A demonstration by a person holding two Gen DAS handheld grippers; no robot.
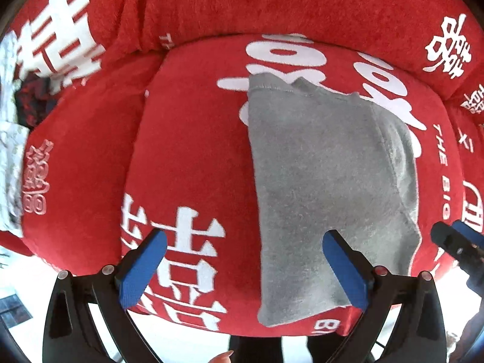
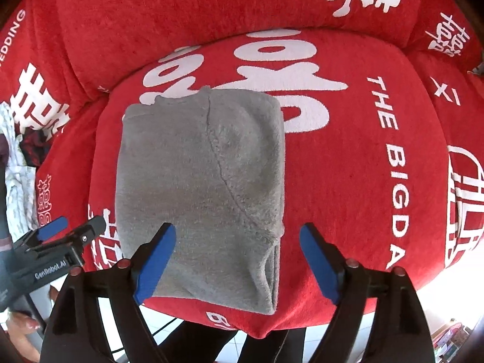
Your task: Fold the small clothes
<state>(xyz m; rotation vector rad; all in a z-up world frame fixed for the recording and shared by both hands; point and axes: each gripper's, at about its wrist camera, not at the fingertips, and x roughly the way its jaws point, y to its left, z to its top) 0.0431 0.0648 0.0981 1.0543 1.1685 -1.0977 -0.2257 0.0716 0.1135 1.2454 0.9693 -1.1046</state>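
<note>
A grey fleece garment [image 2: 199,187] lies folded into a rectangle on the red seat cushion [image 2: 348,166]; it also shows in the left wrist view [image 1: 317,187]. My left gripper [image 1: 245,266] is open and empty, hovering above the cushion at the garment's near left edge. My right gripper [image 2: 236,260] is open and empty, hovering over the garment's near end. The left gripper also shows at the left of the right wrist view [image 2: 69,230], and the right gripper at the right edge of the left wrist view [image 1: 453,236].
The red sofa cover with white characters wraps the backrest [image 2: 211,9] and armrests. A pile of white and dark clothes [image 1: 18,115] lies on the neighbouring seat to the left. The cushion's front edge [image 2: 272,329] drops to a tiled floor.
</note>
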